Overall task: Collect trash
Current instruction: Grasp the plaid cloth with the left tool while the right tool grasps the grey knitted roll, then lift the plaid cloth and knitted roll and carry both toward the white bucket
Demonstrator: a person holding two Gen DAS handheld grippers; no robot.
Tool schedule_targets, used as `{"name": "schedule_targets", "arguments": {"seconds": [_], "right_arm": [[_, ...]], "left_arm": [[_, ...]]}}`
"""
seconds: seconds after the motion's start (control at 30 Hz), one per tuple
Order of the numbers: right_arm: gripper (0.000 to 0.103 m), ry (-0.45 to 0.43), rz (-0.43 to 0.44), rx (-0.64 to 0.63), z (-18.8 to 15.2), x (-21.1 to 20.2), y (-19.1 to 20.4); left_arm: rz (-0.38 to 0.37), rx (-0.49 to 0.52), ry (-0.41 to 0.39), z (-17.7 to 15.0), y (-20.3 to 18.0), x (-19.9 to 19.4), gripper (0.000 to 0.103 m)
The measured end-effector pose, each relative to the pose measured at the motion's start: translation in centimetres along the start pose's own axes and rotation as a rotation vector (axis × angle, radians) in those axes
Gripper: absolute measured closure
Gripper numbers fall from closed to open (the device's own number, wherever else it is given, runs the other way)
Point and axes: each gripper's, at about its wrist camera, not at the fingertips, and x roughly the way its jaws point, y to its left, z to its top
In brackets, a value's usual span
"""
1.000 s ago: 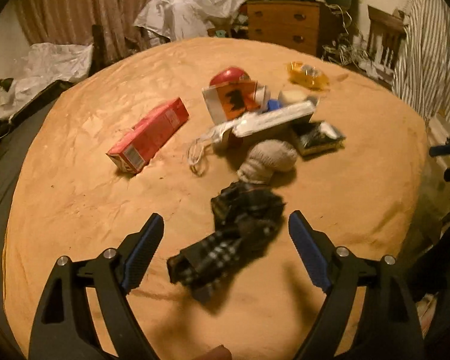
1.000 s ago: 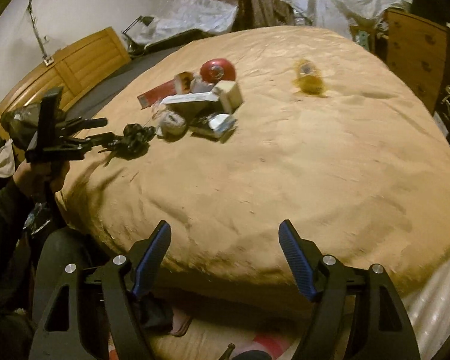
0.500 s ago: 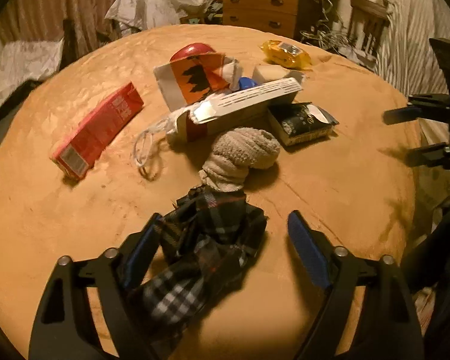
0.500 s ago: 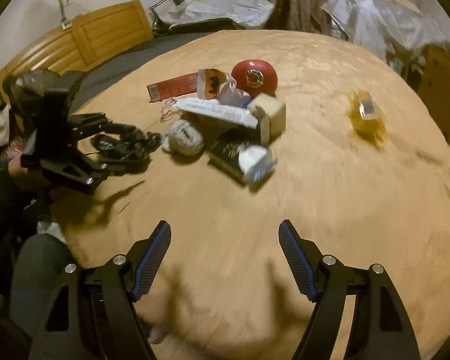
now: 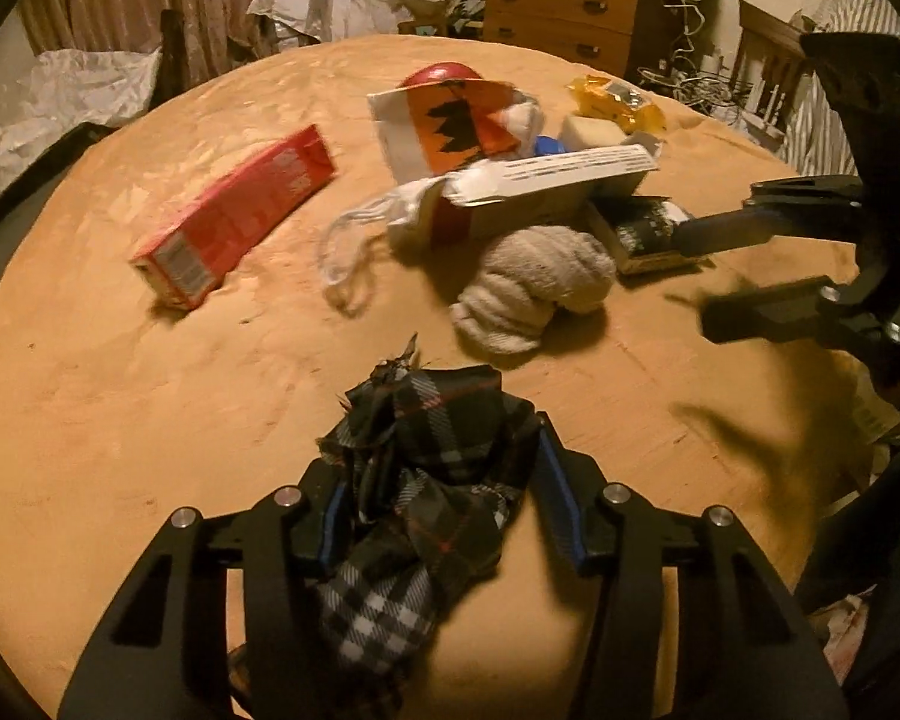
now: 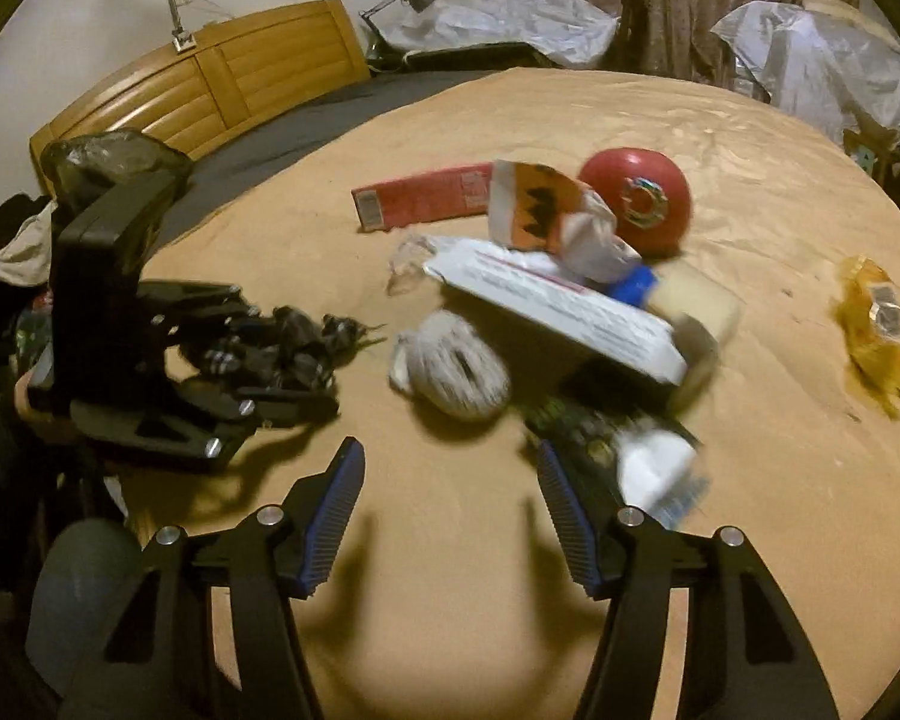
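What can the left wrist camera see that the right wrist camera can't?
Only the left wrist view shows the wooden dresser behind the bed and the tangle of cables beside it.

Only the right wrist view shows the wooden headboard, the desk lamp and the logo on the red ball.

Both show the left tongs closing on the plaid cloth, the right tongs closing with nothing between them, the rolled sock, the red box, the long white box and the yellow wrapper.

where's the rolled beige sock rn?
Left wrist view, centre: rolled beige sock lies on the tan blanket, just in front of the long white box.
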Motion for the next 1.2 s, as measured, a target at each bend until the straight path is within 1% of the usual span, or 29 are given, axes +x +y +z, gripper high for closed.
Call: {"name": "schedule_targets", "arguments": {"seconds": [0.1, 0.2, 0.27, 0.43, 0.5, 0.53, 0.57, 0.63, 0.73, 0.8, 0.93, 1.07, 1.2], "right_arm": [[0.041, -0.016, -0.015, 0.005, 1.2, 1.3, 0.3], [0.041, -0.014, -0.027, -0.003, 2.5, 2.9, 0.7], [0.041, -0.007, -0.036, -0.010, 3.3, 4.1, 0.8], [0.041, 0.020, -0.078, -0.025, 4.5, 6.8, 1.2], [0.049, 0.043, -0.096, -0.023, 4.3, 7.5, 1.3], [0.057, 0.048, -0.108, -0.029, 4.2, 7.7, 1.4], [0.062, 0.048, -0.124, -0.036, 3.9, 7.6, 1.4], [0.066, 0.030, -0.134, -0.023, 3.5, 7.1, 1.3], [0.067, -0.013, -0.140, 0.007, 2.4, 5.2, 1.5], [0.067, -0.052, -0.137, 0.029, 1.4, 3.0, 2.0], [0.067, -0.125, -0.165, 0.059, -0.5, -1.3, 3.0], [0.067, -0.219, -0.232, 0.115, -2.7, -6.6, 3.3], [0.067, -0.307, -0.311, 0.133, -4.0, -11.4, 4.0]], "left_arm": [[0.024, -0.030, -0.008, -0.6, 1.5, -1.0, 0.053], [0.043, -0.060, -0.003, -1.4, 2.9, -1.5, 0.053], [0.043, -0.076, 0.004, -1.8, 3.5, -1.5, 0.053], [0.043, -0.088, -0.001, -1.7, 3.1, -1.3, 0.053], [0.050, -0.095, -0.005, -1.7, 3.0, -1.2, 0.053], [0.052, -0.100, -0.010, -1.7, 2.9, -1.2, 0.053], [0.054, -0.105, -0.014, -1.8, 2.9, -1.2, 0.053], [0.064, -0.123, -0.023, -1.9, 2.8, -1.2, 0.054], [0.073, -0.154, -0.037, -2.1, 2.6, -1.7, 0.055], [0.087, -0.165, -0.053, -2.2, 2.1, -2.3, 0.055], [0.114, -0.190, -0.116, -2.0, 0.1, -4.6, 0.055], [0.151, -0.218, -0.191, -1.3, -2.5, -7.3, 0.055], [0.216, -0.214, -0.272, -0.3, -6.0, -10.3, 0.055]]}}
